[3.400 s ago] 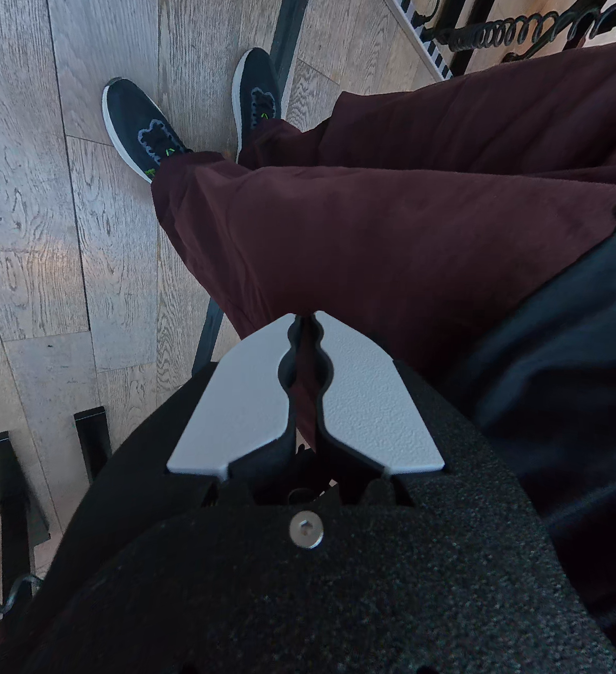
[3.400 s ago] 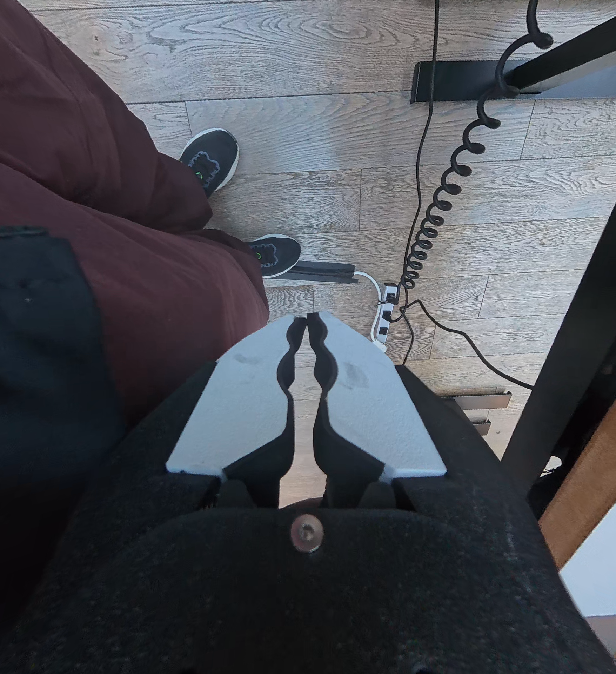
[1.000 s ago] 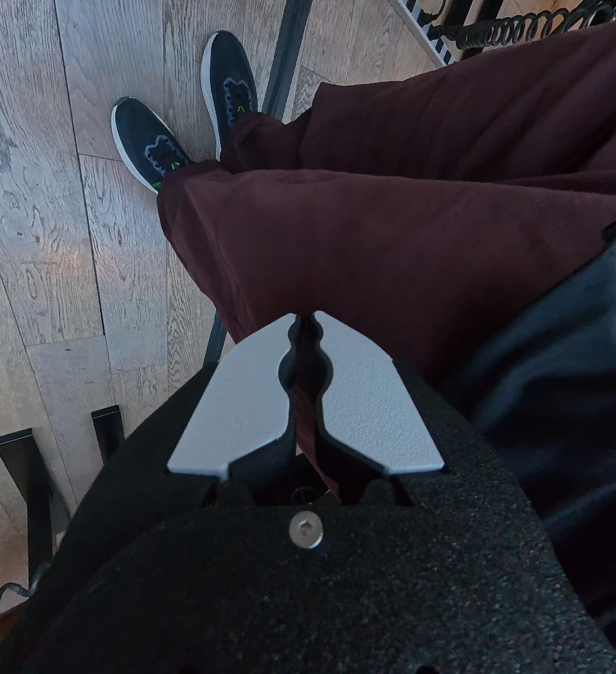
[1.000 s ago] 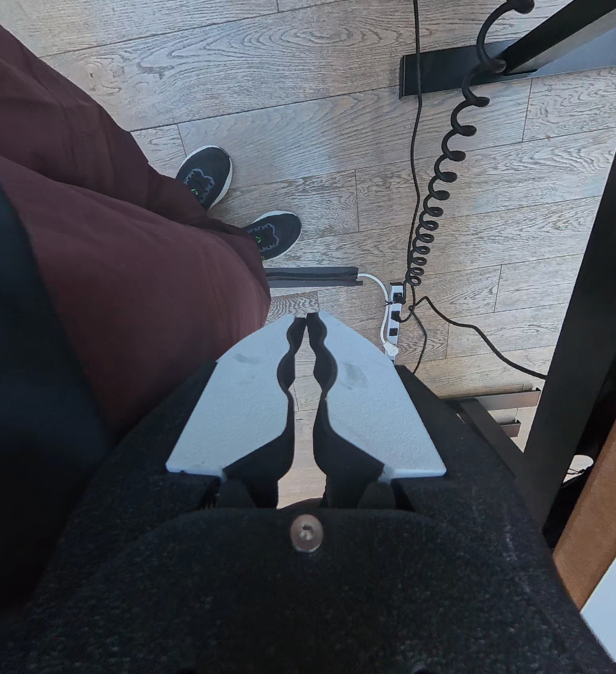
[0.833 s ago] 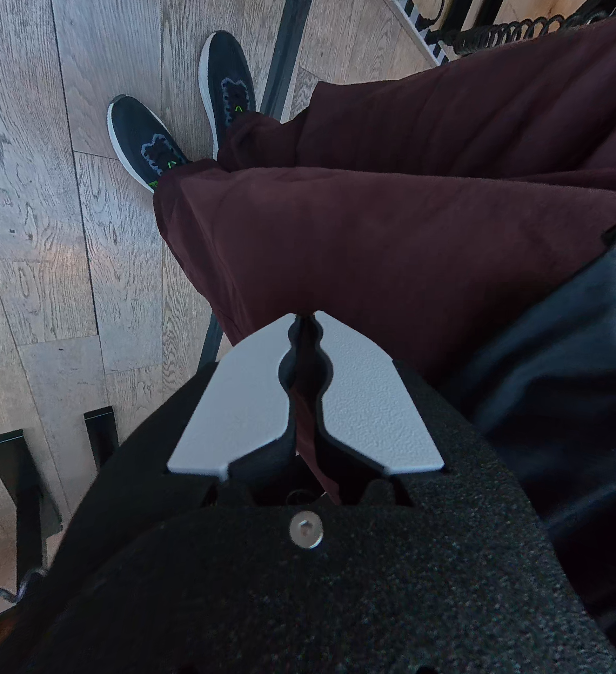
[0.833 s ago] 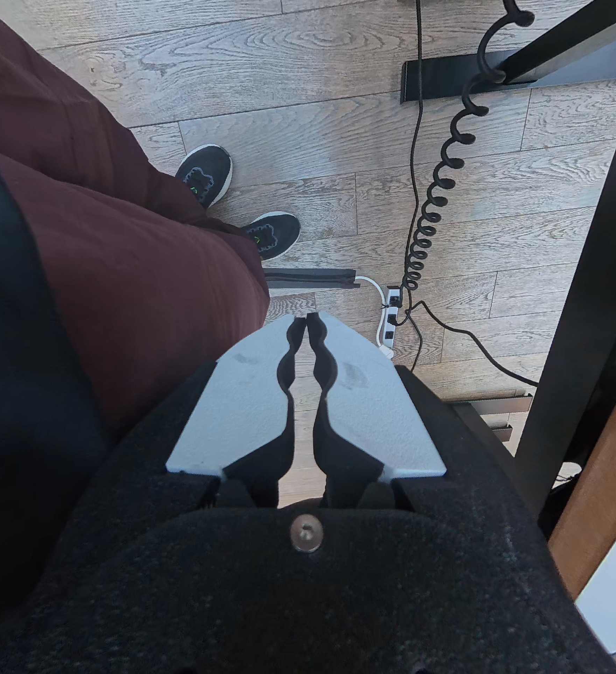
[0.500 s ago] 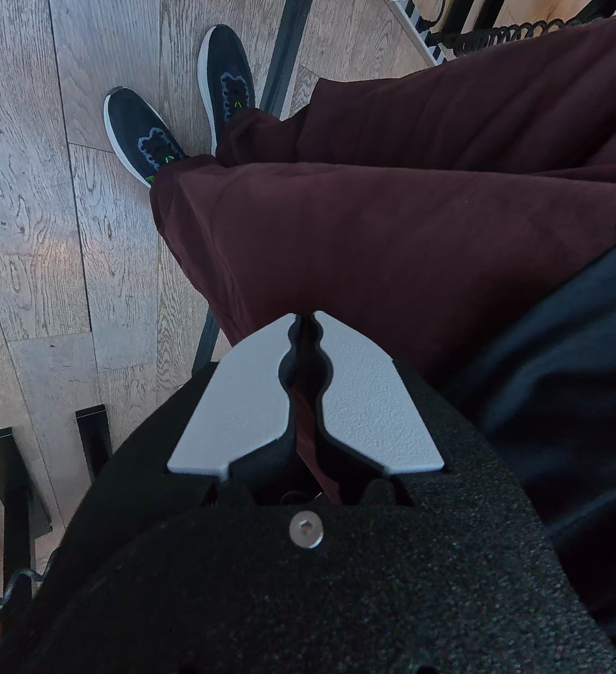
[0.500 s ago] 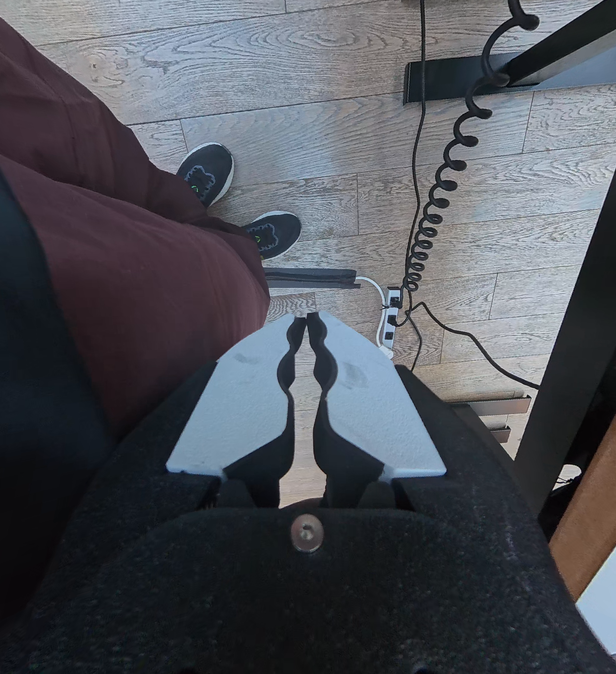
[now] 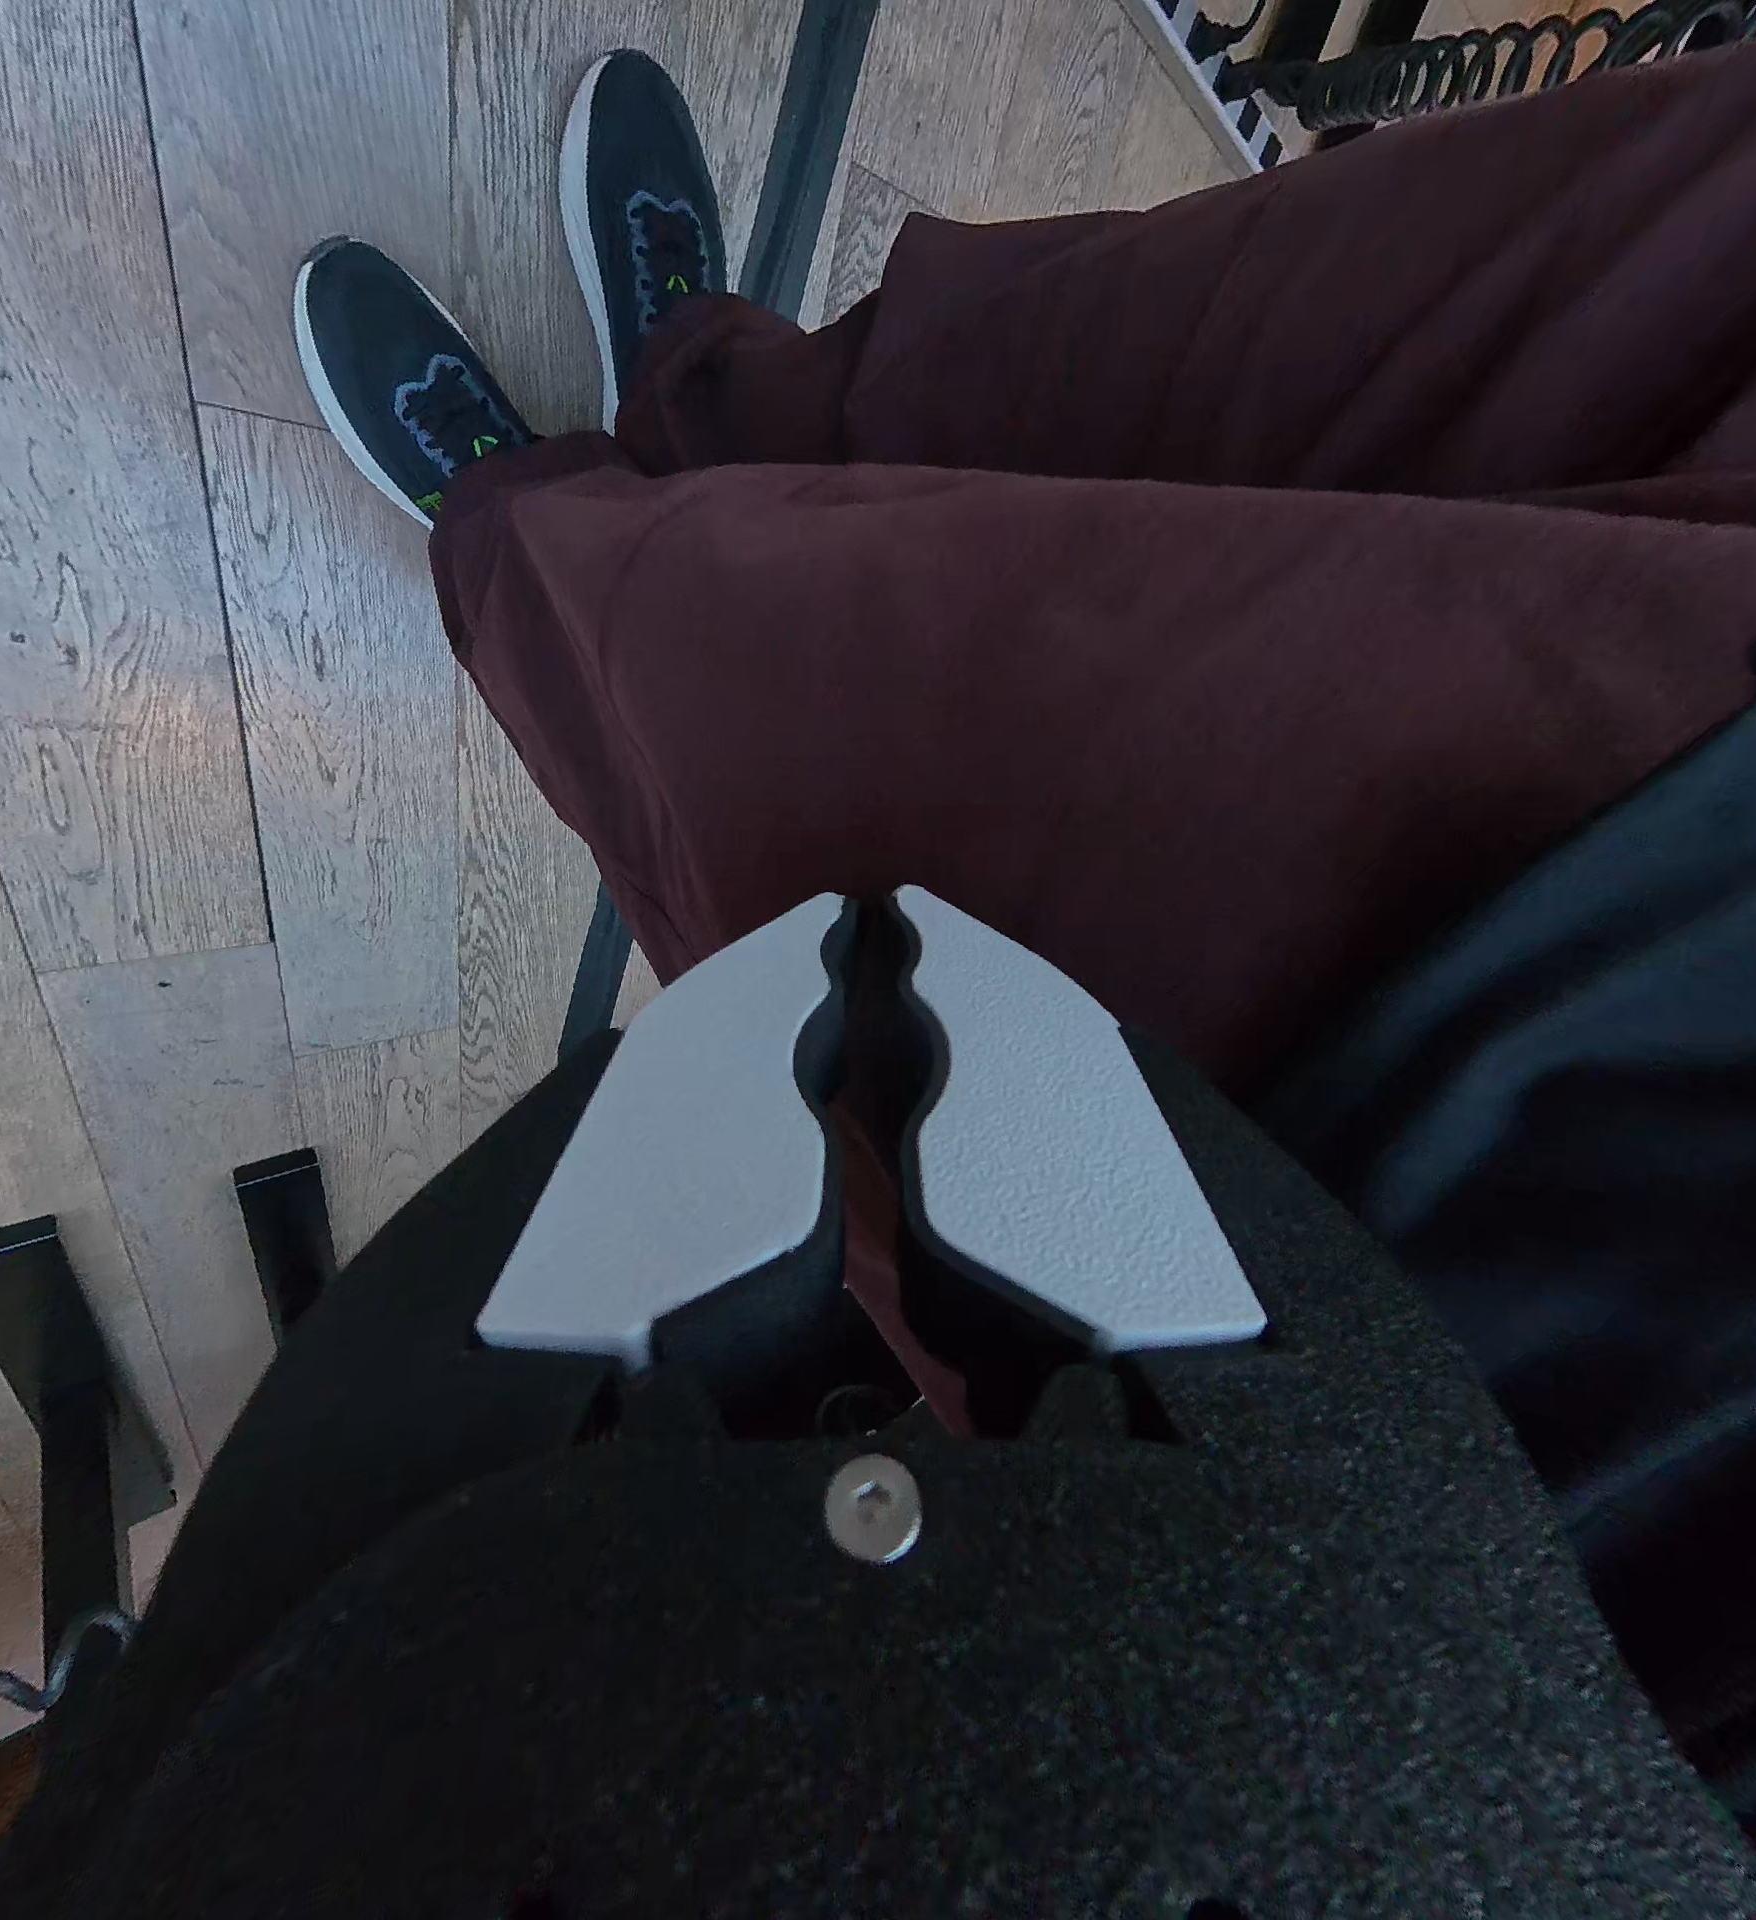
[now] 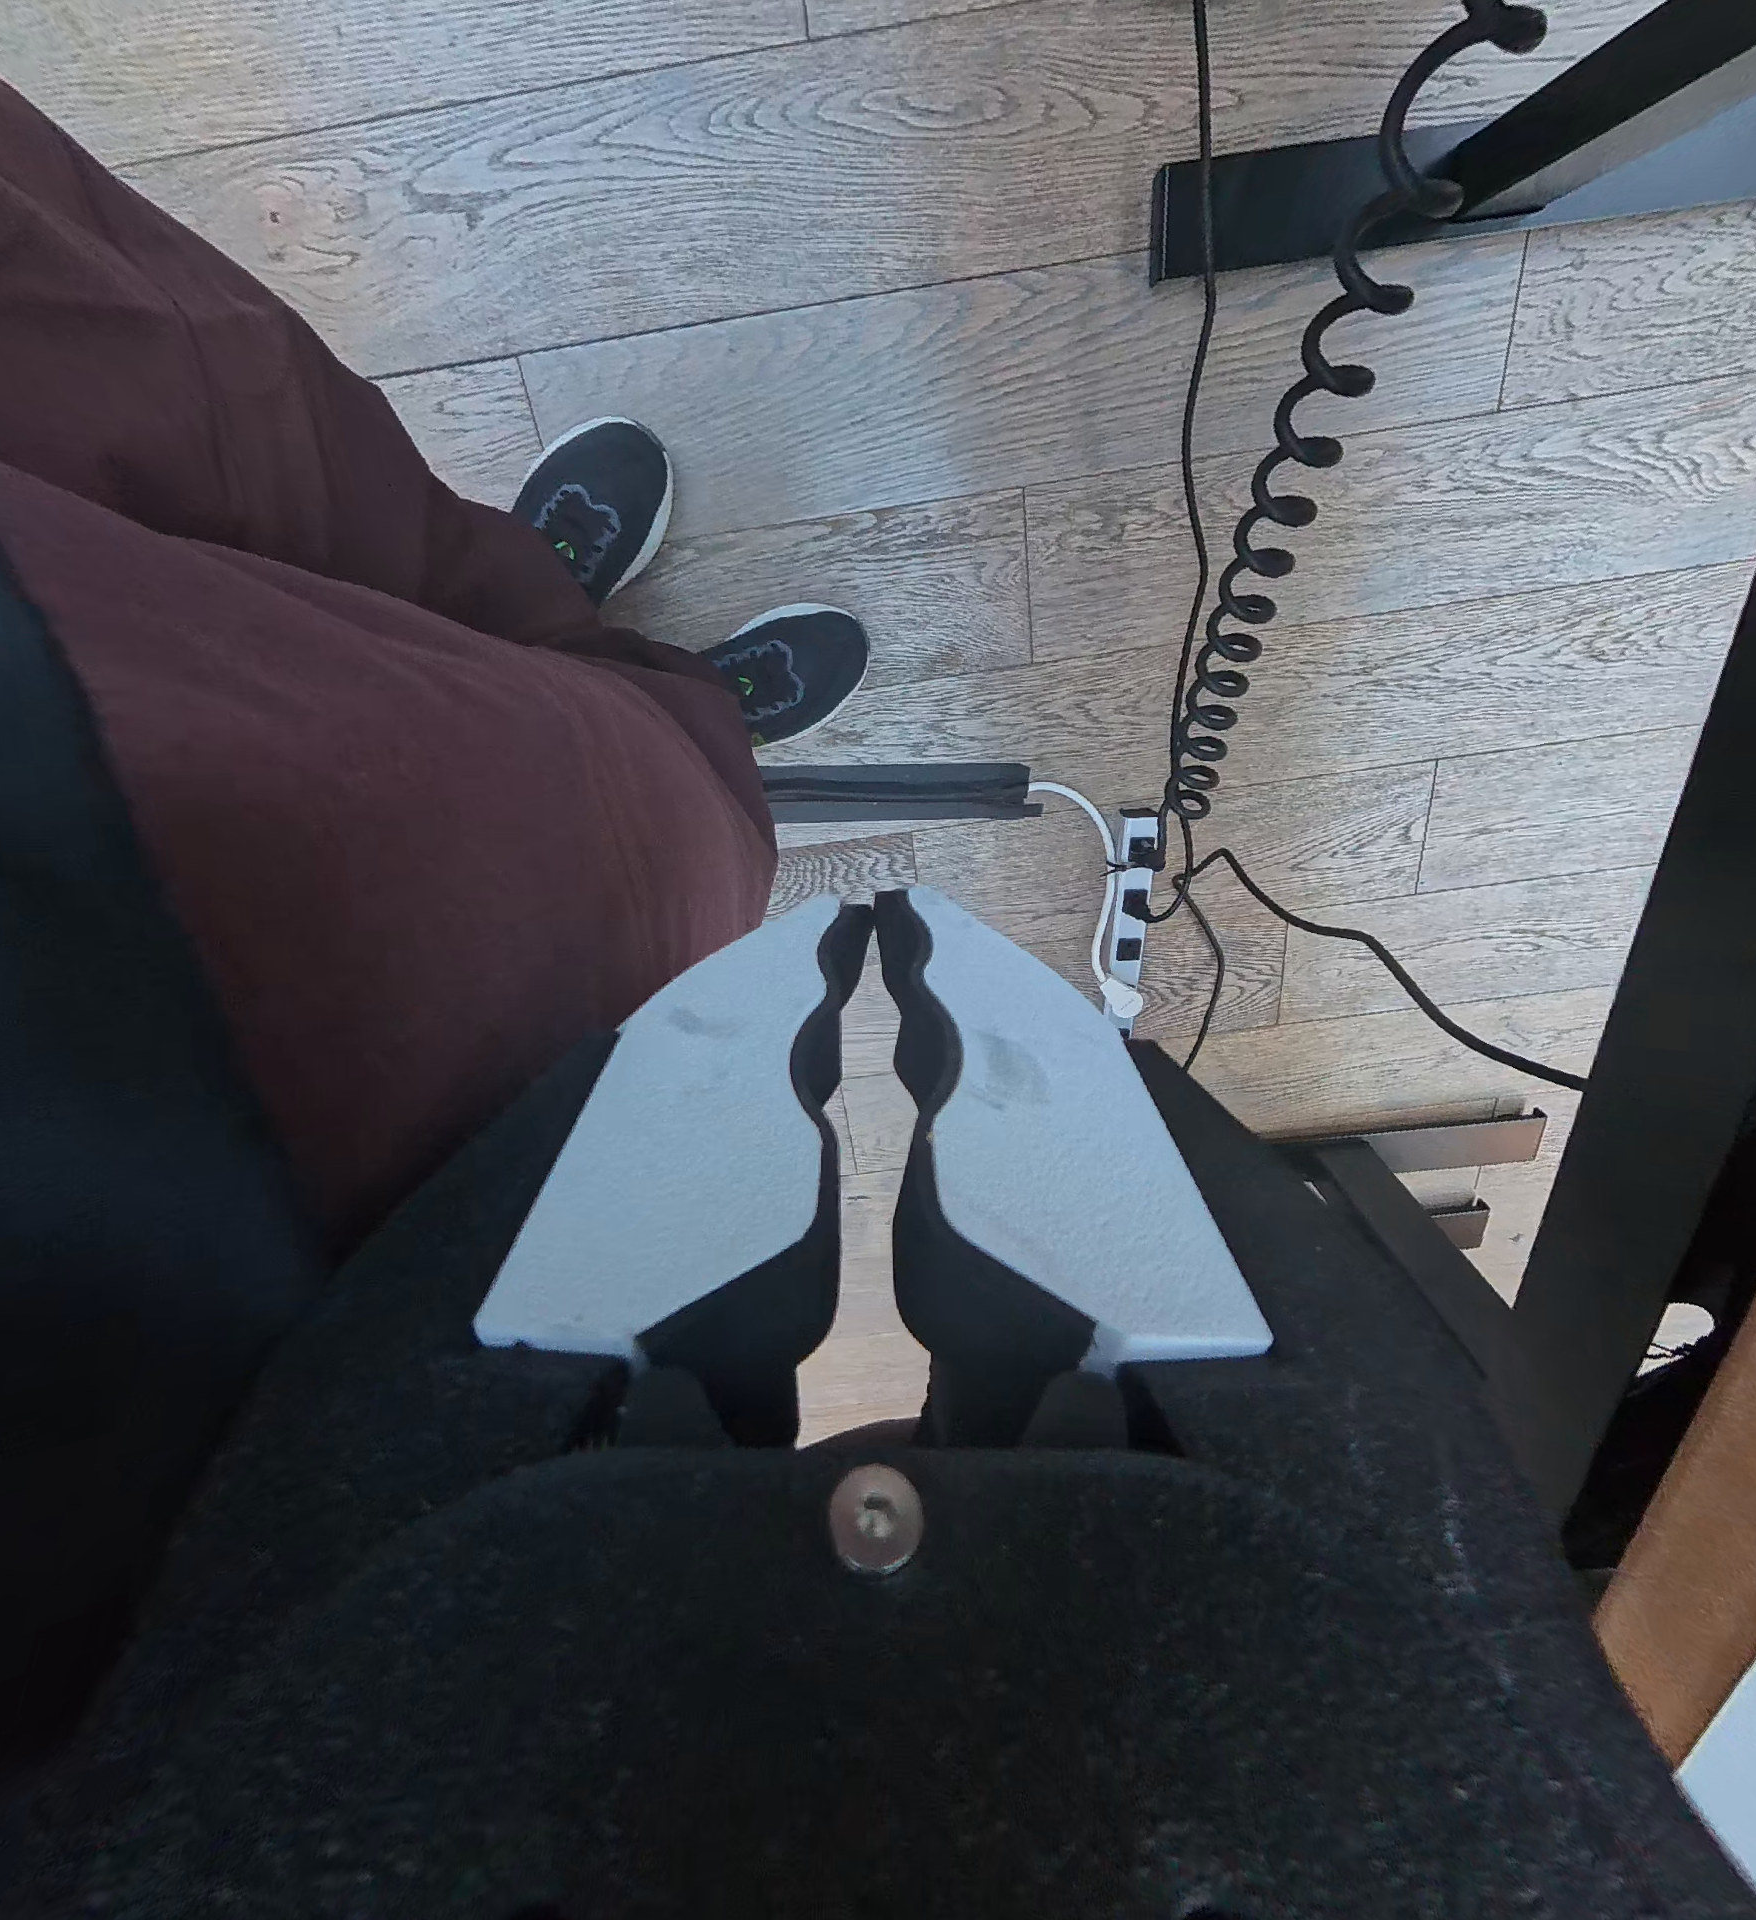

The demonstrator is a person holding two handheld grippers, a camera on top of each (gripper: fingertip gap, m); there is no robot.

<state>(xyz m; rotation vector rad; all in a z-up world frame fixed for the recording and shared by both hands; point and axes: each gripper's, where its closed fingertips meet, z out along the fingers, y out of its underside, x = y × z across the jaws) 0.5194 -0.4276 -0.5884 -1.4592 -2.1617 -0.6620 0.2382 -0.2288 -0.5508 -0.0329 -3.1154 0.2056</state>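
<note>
My left gripper [image 9: 875,902] was closed, tips nearly touching, nothing between them; it pointed down at my own leg, so the maroon trousers [image 9: 1113,675] filled the view behind the jaws, w/ a dark jacket hem [image 9: 1632,1091] at the right edge. Whether the tips touched the cloth, can't tell. My right gripper [image 10: 874,910] was closed too, only a thin slit left, empty, hanging over the wood floor [image 10: 853,208] just beside the same trouser leg [image 10: 386,831].

No object held in either gripper, and no work item in either view, so as far as these pics show nothing had been picked up or set down; both grippers hung idle at my sides.

Around that: my two dark sneakers [image 9: 406,374] w/ white soles stood on the floor planks, next to a dark floor strip [image 9: 801,156]. In the right wrist view a black coiled cable [image 10: 1258,540] ran down to a white power strip [image 10: 1128,914] on the floor, w/ thin black cords leaving it. A black table leg [image 10: 1705,831] crossed the right side, its flat foot [image 10: 1373,218] farther off, and a brown table edge [image 10: 1747,1538] showed at the lower right corner. Left wrist view had black frame feet [image 9: 53,1351] at lower left.
</note>
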